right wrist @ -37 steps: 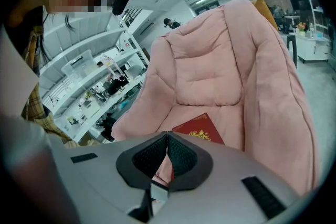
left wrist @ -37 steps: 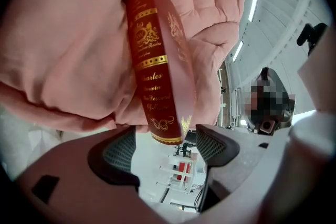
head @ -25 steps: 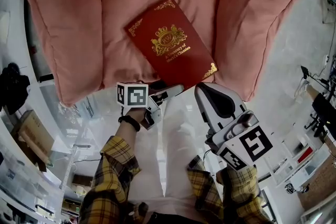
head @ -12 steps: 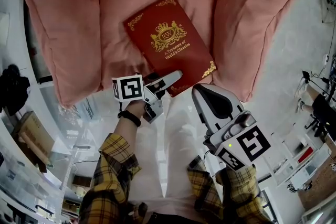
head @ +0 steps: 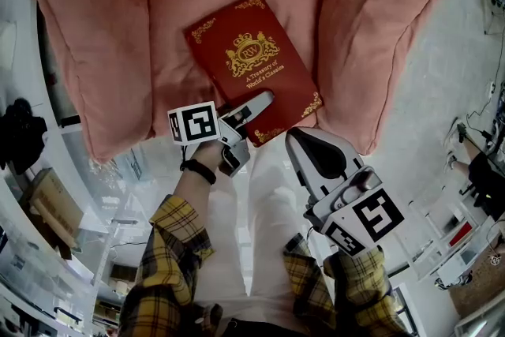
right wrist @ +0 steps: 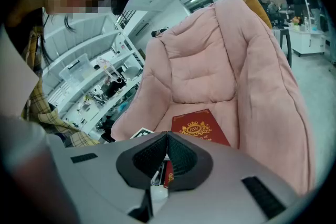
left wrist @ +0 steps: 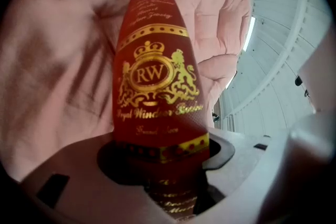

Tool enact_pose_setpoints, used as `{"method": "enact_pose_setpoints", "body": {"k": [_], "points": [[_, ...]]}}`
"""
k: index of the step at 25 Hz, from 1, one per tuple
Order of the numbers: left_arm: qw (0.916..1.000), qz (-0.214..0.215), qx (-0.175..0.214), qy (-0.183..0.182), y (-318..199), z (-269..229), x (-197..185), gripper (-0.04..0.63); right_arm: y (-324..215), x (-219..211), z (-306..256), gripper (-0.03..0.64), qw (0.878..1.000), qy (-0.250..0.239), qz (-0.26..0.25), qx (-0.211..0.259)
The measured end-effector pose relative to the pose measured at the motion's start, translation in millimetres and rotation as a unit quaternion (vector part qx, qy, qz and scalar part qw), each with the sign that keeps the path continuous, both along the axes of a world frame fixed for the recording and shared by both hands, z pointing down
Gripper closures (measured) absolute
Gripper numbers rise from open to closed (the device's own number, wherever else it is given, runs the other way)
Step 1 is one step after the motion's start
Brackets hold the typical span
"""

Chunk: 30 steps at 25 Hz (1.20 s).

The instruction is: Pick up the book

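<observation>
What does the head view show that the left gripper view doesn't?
Only the head view: both tongs together, the left tongs reaching the red book at its near corner, the right tongs shut and held back, plus plaid sleeves. Only the left gripper view: the book's edge sitting between the left jaws, which have just been closing. Both: the book's gold crest and the pink chair under it.

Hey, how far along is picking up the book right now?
Done: the left tongs are at the book, its near edge between their jaws. In hand: those jaws have just been closing, with a gap showing on one side. Left: clamp and lift; the book lies flat on the pink cushion. The right tongs are shut, empty.
</observation>
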<state>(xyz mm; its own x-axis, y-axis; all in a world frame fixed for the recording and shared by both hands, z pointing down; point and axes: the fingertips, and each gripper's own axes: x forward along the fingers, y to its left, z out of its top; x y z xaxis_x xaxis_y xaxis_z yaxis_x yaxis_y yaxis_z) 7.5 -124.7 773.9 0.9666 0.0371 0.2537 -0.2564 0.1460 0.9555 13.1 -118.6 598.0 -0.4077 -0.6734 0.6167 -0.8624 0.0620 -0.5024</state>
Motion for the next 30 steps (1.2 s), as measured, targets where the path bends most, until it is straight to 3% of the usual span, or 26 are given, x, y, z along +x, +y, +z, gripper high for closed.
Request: {"method": "enact_pose_setpoints", "body": {"k": [9,20,30], "points": [[0.9999,0.001,-0.003,-0.013,-5,-13,-1,0.354,-11,8,-16,0.598,1.0,0.004,-0.006,0.009],[0.9986,-0.005,0.05,-0.019,-17,-55,-8,0.357,-27,21,-36,0.598,0.999,0.018,-0.029,0.026],[0.994,-0.009,0.109,-0.005,-33,-167,-32,0.357,-46,14,-118,0.598,0.997,0.033,-0.04,0.059]]}}
